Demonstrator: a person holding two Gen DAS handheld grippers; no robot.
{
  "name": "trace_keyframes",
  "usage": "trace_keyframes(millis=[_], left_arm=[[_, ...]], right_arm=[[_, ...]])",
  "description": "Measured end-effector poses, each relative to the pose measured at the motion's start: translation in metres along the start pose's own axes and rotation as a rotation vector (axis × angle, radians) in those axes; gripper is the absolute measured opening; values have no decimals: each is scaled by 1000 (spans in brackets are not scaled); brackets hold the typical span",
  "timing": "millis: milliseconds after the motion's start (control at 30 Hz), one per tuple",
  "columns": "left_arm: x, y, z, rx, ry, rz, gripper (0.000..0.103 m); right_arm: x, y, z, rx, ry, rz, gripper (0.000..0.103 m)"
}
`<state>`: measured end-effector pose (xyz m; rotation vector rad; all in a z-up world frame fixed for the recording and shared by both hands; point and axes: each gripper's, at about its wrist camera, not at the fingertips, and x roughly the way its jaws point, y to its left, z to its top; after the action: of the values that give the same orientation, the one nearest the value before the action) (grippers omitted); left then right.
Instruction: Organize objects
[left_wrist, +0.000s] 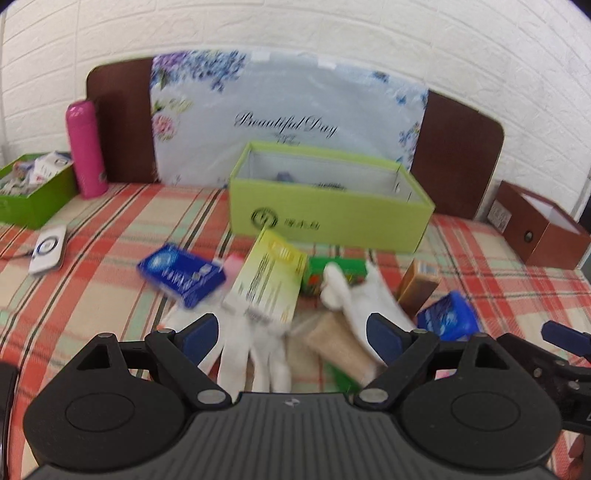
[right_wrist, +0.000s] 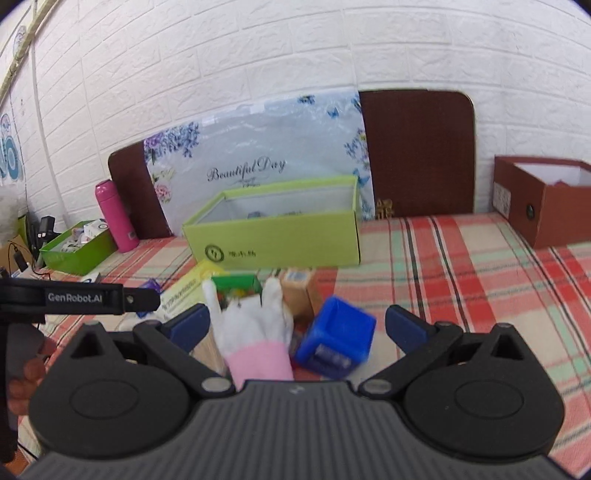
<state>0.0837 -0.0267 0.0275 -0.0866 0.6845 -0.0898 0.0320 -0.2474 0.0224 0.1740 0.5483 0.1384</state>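
Note:
A pile of small items lies on the plaid bedspread in front of an open lime-green box (left_wrist: 328, 218) (right_wrist: 280, 236). In the left wrist view I see white gloves (left_wrist: 255, 350), a yellow-green packet (left_wrist: 267, 280), a blue packet (left_wrist: 183, 273), a green box (left_wrist: 332, 271), a brown carton (left_wrist: 419, 286) and a second blue packet (left_wrist: 448, 314). My left gripper (left_wrist: 291, 334) is open above the gloves. My right gripper (right_wrist: 297, 323) is open above a pink-cuffed white glove (right_wrist: 255, 328) and a blue packet (right_wrist: 336, 338), holding nothing.
A pink flask (left_wrist: 86, 147) and a green box of small items (left_wrist: 29, 188) stand at the back left. A white device with a cable (left_wrist: 50, 249) lies left. A brown box (left_wrist: 539, 229) (right_wrist: 546, 199) sits at the right. A floral board (left_wrist: 288, 114) leans on the headboard.

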Motion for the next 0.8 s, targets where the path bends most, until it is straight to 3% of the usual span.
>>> trace_keyframes(millis=[133,300,467,633,800], left_arm=[[2,4,-14,-15,42,17,90],[3,6,-24,-20,67,40,90],[1,7,-28,-33,68,35,90],[-6,8,-34,-18,48,-23,90],[-5,6,-42,24,58,-133,91]], right_arm=[[-3,-1,-24,37,25,-8,103],[-9,-5,-47,106,-30,30,103],[-2,-4,-54,119,57,53,103],[10,5,-67,55,143,10,103],[29,23,-83,-68,217,-38,102]])
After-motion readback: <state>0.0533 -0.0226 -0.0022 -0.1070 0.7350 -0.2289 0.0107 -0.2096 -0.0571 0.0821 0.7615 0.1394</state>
